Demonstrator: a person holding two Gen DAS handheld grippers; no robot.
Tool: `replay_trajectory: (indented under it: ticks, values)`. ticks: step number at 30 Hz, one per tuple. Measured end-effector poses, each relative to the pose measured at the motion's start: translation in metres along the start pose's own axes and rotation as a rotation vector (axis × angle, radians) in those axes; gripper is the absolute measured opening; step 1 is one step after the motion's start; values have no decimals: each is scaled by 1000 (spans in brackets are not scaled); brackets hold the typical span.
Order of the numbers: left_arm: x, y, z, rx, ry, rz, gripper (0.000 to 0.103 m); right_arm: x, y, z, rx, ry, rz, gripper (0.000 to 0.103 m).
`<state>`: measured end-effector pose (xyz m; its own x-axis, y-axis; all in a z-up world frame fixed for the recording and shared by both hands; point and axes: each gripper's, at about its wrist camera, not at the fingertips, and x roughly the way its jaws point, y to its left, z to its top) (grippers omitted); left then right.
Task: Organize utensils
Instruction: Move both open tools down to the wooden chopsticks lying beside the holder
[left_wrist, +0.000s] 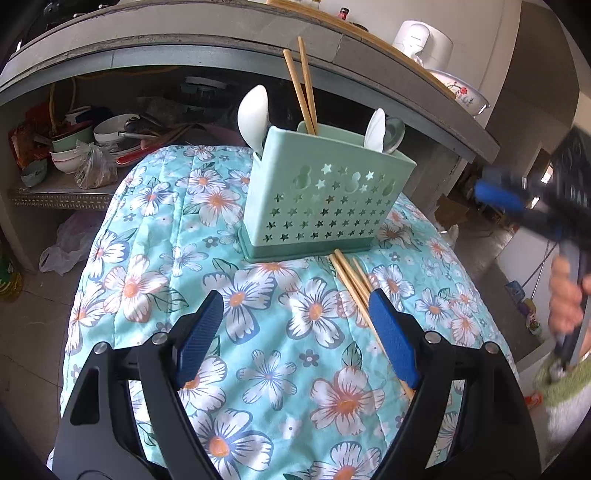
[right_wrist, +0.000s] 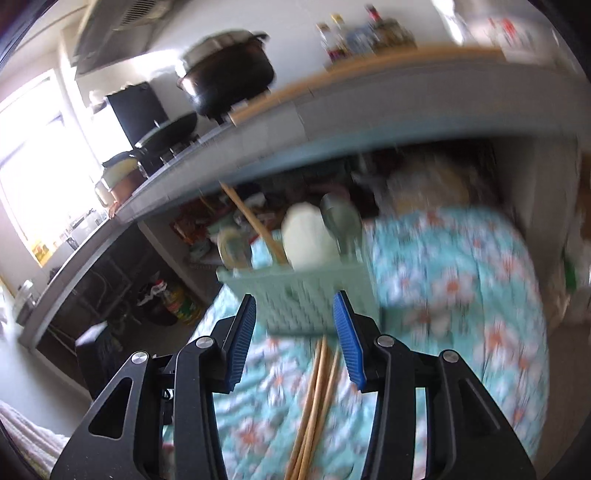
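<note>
Chopsticks (right_wrist: 314, 398) lie loose on the floral cloth (right_wrist: 461, 295), long axis running from my right gripper (right_wrist: 295, 339) toward the green utensil holder (right_wrist: 299, 302) just beyond their far tips. Right gripper is nearer, straddling them with fingers part open, gripping nothing. Left gripper (left_wrist: 295, 332) sits wide open and empty, chopsticks passing under its right finger.
</note>
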<state>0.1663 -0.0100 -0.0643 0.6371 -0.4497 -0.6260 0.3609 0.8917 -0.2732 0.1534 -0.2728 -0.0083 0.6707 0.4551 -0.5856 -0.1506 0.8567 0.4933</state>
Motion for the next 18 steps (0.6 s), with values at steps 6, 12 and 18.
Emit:
replay_trajectory:
  ticks: [6, 12, 18]
  values:
    - [10, -4, -8, 4, 44, -30, 77, 37, -33, -74, 179, 158, 11, 35]
    - [33, -11, -13, -53, 144, -171, 55, 42, -49, -98, 246, 165, -2, 31]
    - [79, -9, -19, -241, 297, -326, 31, 43, -58, -100, 268, 163, 11, 30]
